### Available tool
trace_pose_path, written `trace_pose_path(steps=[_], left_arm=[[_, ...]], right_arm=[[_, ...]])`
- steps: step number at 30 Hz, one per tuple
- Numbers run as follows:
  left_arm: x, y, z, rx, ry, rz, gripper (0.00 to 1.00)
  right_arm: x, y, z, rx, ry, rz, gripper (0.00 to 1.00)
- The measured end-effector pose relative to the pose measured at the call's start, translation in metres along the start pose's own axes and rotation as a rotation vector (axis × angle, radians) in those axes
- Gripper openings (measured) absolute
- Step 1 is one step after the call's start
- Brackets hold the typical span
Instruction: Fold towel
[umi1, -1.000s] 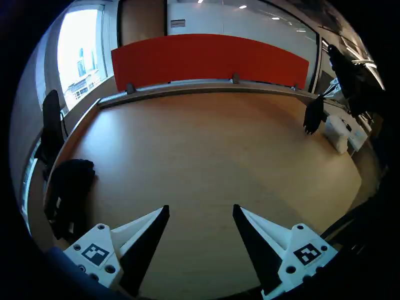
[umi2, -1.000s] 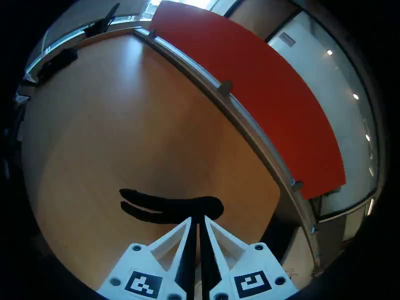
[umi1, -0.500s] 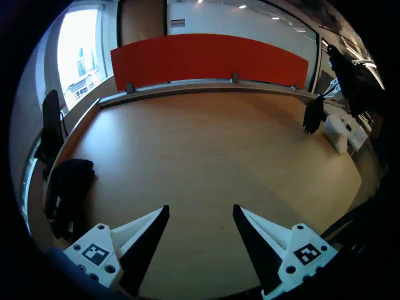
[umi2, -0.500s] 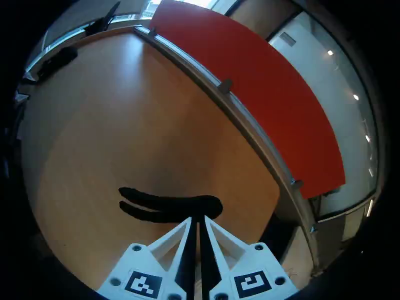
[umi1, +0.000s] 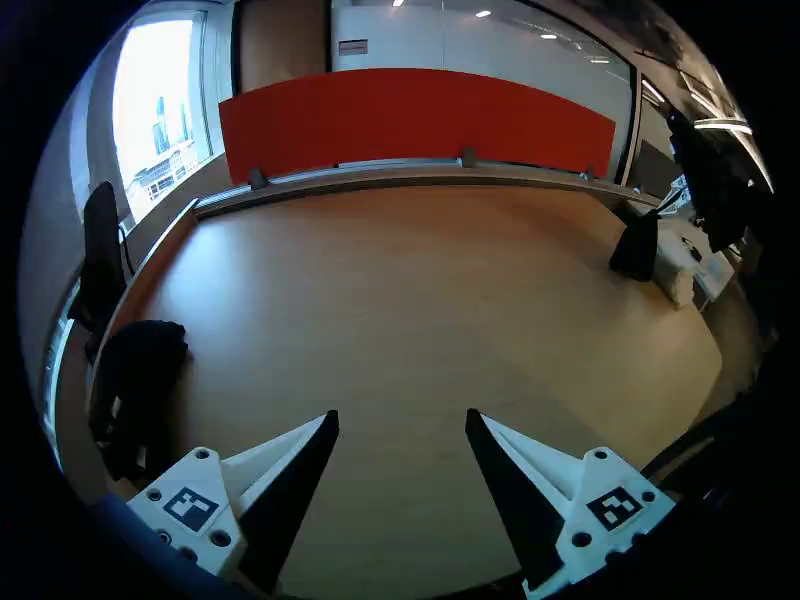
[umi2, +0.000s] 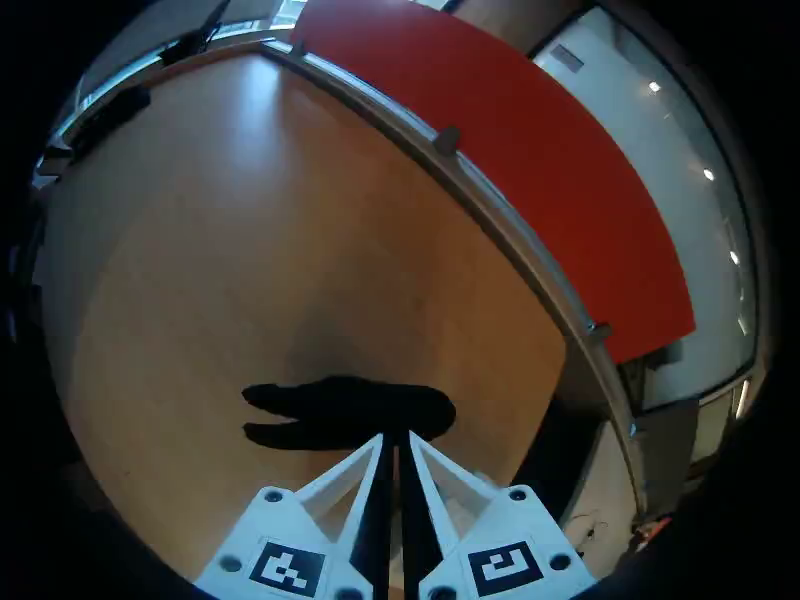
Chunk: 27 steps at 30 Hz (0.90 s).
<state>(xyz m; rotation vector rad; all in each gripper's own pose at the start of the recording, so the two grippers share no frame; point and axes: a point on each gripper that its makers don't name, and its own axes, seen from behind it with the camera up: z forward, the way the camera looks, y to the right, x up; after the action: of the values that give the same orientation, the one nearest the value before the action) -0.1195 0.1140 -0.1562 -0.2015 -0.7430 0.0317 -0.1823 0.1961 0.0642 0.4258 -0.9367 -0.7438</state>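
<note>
White plastic fingers with black inner pads on your left gripper (umi1: 400, 414) stand spread wide apart and grip nothing. They hover over the light brown wooden surface (umi1: 420, 300).

Your right gripper (umi2: 398, 438) has its fingers pressed almost together, with a narrow slit between them. They pinch the black cloth towel (umi2: 340, 408) at its near edge. In the right gripper view the towel spreads leftward from the fingertips as a dark, two-lobed shape over the wooden surface (umi2: 250, 250). In the left gripper view the same towel (umi1: 637, 250) hangs as a dark drape at the far right of the surface, well apart from your left fingers. Whether its lower edge touches the wood cannot be told.

Further out, a long red divider panel (umi1: 420, 115) stands upright along the far edge of the surface on a grey rail. It also shows in the right gripper view (umi2: 540, 150). A black bundle (umi1: 140, 380) lies at the left edge of the surface, near your left finger. A white object (umi1: 682, 270) sits just beside the hanging towel. A black chair back (umi1: 103, 250) stands beyond the left edge, below a bright window (umi1: 160, 110).
</note>
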Motion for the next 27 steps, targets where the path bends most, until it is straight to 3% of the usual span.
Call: trace_pose_path(steps=[9,27], left_arm=[[-0.001,0.004,0.001,-0.012,-0.003,0.014,0.94],[-0.009,0.005,-0.006,-0.008,-0.015,0.027,0.94]], right_arm=[[-0.058,-0.017,0.002,0.012,-0.071,0.059,0.05],[-0.143,-0.047,0.021,0.019,-0.208,0.153,0.05]])
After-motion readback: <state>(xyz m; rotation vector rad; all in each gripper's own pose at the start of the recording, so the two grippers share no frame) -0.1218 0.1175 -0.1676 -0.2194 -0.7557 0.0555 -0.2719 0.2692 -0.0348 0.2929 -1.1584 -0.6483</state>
